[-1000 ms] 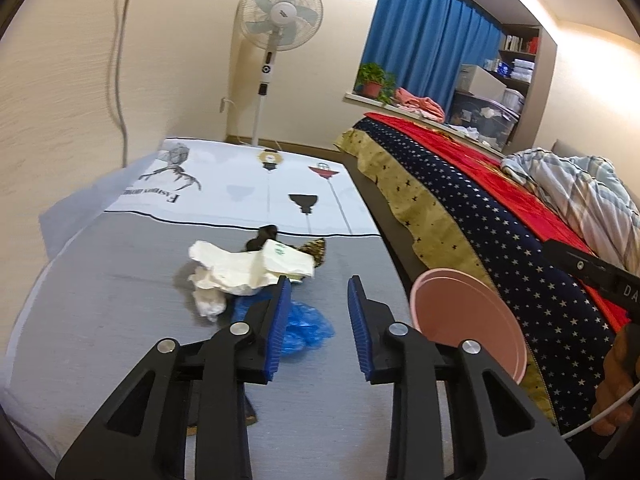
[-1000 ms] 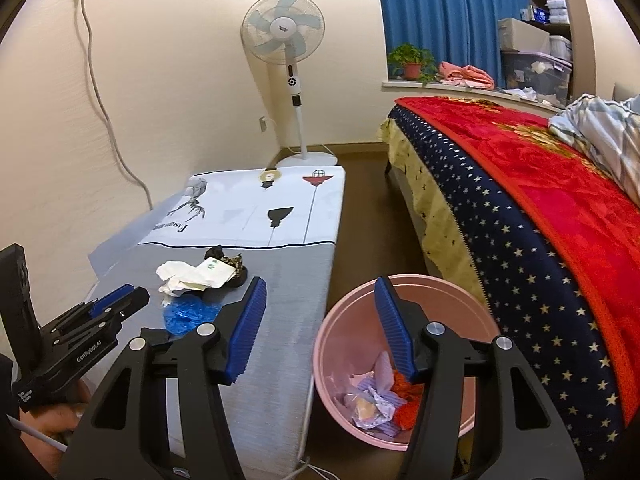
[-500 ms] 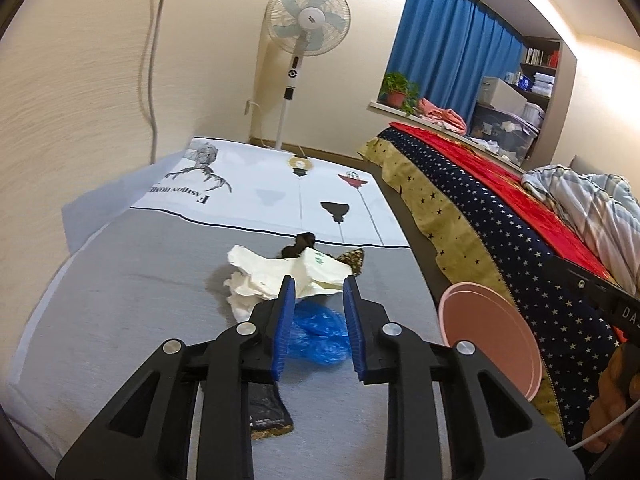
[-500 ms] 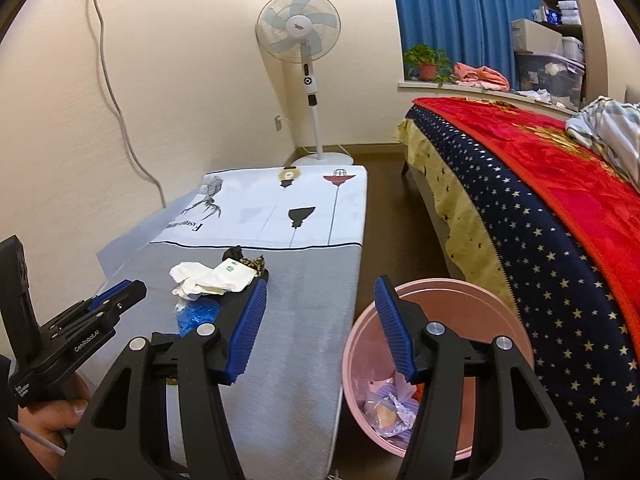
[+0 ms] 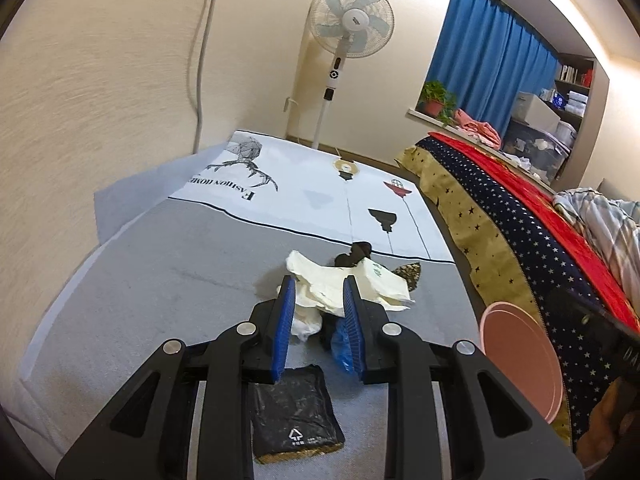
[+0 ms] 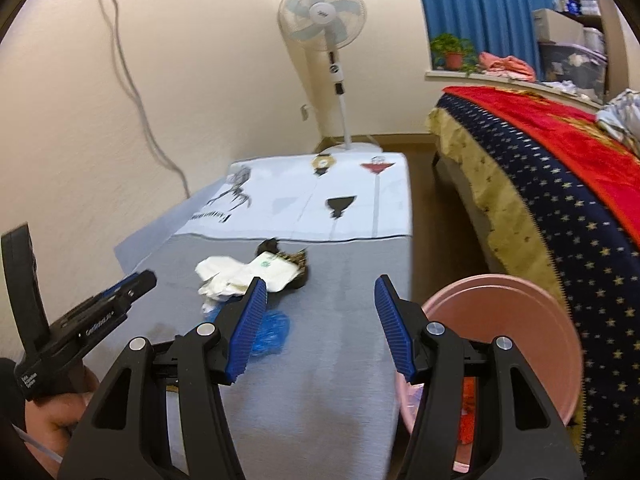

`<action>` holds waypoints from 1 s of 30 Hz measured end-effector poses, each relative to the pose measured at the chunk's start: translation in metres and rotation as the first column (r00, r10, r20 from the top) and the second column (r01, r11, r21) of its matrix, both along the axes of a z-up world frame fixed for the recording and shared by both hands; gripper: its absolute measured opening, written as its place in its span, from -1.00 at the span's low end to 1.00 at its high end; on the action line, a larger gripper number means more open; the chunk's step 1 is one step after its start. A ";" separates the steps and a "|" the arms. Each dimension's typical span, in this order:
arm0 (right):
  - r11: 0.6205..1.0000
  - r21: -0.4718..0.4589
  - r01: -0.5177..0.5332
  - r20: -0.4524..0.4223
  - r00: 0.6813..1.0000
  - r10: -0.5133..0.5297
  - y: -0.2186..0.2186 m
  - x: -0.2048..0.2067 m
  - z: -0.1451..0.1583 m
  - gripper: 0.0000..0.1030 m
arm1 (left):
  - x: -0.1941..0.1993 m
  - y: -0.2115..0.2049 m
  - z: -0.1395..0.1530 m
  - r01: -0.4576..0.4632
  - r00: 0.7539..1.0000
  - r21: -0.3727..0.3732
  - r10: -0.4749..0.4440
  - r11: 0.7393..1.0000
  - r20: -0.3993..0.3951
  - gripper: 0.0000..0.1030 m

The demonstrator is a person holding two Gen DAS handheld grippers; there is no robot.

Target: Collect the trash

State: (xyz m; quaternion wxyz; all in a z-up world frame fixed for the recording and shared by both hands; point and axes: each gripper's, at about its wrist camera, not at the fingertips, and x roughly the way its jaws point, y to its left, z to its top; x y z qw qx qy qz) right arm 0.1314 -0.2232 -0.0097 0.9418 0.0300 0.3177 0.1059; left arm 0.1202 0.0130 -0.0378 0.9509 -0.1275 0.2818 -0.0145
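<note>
Trash is seen heaped on a grey-covered table (image 5: 160, 280), about midway along it and toward the edge that faces the bed (image 5: 520, 216): crumpled white paper (image 5: 332, 284), a blue plastic scrap (image 5: 340, 344) and a dark clump (image 5: 354, 256) behind the paper. A black wrapper (image 5: 294, 412) lies flat nearer the camera, apart from the heap. The left gripper (image 5: 318, 320) is held low over the heap, its blue pads framing the paper and the blue scrap without being seen to press on either; the jaws are narrowly parted with nothing grasped. Compared with a second ago, the jaws have been drawn closer together and the gripper has been brought forward, so that the heap, formerly ahead of the fingertips, is now framed between them, and the black wrapper has come fully into view beneath the tool. The right gripper (image 6: 320, 320) is held wide apart and empty above the table's bed-side edge, with the blue scrap (image 6: 272, 332) just past its left pad. It has been carried toward the table since the earlier frame, when it was pointed at the pink bin (image 6: 552, 336); the bin, standing on the floor between table and bed with waste inside, is now seen at the right of that view. A standing fan (image 5: 352, 20) is seen beyond the table's far end.
</note>
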 end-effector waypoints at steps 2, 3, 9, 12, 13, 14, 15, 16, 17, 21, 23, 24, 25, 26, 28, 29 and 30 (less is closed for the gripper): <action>1.000 -0.011 -0.022 -0.015 1.000 0.021 0.010 0.004 -0.008 0.10 | 0.002 0.005 -0.005 -0.015 1.000 -0.001 0.015 1.000 -0.016 -0.52; 0.999 -0.006 -0.032 -0.023 0.999 0.032 0.014 0.006 -0.010 0.11 | 0.003 0.008 -0.006 -0.028 0.999 -0.008 0.028 1.000 -0.020 -0.52; 0.994 -0.019 -0.112 -0.044 0.993 0.111 0.044 0.017 -0.031 0.16 | 0.014 0.024 -0.003 -0.083 0.997 -0.036 0.083 0.996 0.002 -0.52; 0.990 -0.028 -0.141 -0.076 0.987 0.138 0.057 0.023 -0.044 0.28 | 0.017 0.030 -0.003 -0.095 0.995 -0.037 0.096 0.995 0.005 -0.52; 0.988 -0.028 -0.152 -0.084 0.985 0.149 0.061 0.025 -0.046 0.33 | 0.019 0.032 -0.004 -0.099 0.995 -0.039 0.100 0.994 0.001 -0.52; 0.985 -0.027 -0.168 -0.096 0.982 0.165 0.065 0.026 -0.050 0.33 | 0.020 0.035 -0.005 -0.106 0.994 -0.045 0.105 0.993 -0.005 -0.52; 0.983 -0.034 -0.182 -0.109 0.978 0.178 0.070 0.028 -0.054 0.34 | 0.022 0.038 -0.007 -0.112 0.994 -0.055 0.111 0.992 -0.012 -0.52; 0.980 -0.042 -0.193 -0.121 0.975 0.186 0.074 0.030 -0.059 0.34 | 0.025 0.040 -0.009 -0.114 0.993 -0.064 0.113 0.991 -0.017 -0.52; 0.979 -0.044 -0.199 -0.131 0.973 0.192 0.077 0.031 -0.062 0.35 | 0.027 0.041 -0.010 -0.113 0.993 -0.069 0.112 0.991 -0.021 -0.52; 0.975 -0.058 -0.216 -0.185 0.962 0.203 0.085 0.038 -0.080 0.35 | 0.037 0.043 -0.015 -0.088 0.996 -0.096 0.085 0.991 -0.035 -0.52; 0.974 -0.064 -0.215 -0.207 0.958 0.198 0.086 0.042 -0.086 0.33 | 0.042 0.040 -0.018 -0.072 0.997 -0.101 0.068 0.992 -0.046 -0.52; 0.974 -0.064 -0.216 -0.213 0.957 0.198 0.086 0.044 -0.088 0.28 | 0.044 0.040 -0.020 -0.066 0.997 -0.107 0.061 0.992 -0.050 -0.52; 0.974 -0.067 -0.216 -0.221 0.955 0.197 0.086 0.045 -0.090 0.17 | 0.047 0.040 -0.022 -0.058 0.997 -0.116 0.052 0.992 -0.055 -0.52; 0.973 -0.070 -0.218 -0.227 0.954 0.197 0.087 0.046 -0.091 0.09 | 0.049 0.039 -0.025 -0.054 0.997 -0.120 0.047 0.991 -0.060 -0.52; 0.971 -0.069 -0.231 -0.238 0.949 0.209 0.088 0.047 -0.093 -0.20 | 0.054 0.038 -0.028 -0.049 0.997 -0.124 0.041 0.991 -0.069 -0.52; 0.969 -0.074 -0.237 -0.243 0.946 0.213 0.089 0.047 -0.095 -0.30 | 0.056 0.037 -0.030 -0.047 0.997 -0.128 0.038 0.991 -0.073 -0.52; 0.966 -0.079 -0.244 -0.256 0.942 0.217 0.089 0.047 -0.097 -0.50 | 0.059 0.037 -0.032 -0.046 0.996 -0.134 0.036 0.990 -0.078 -0.52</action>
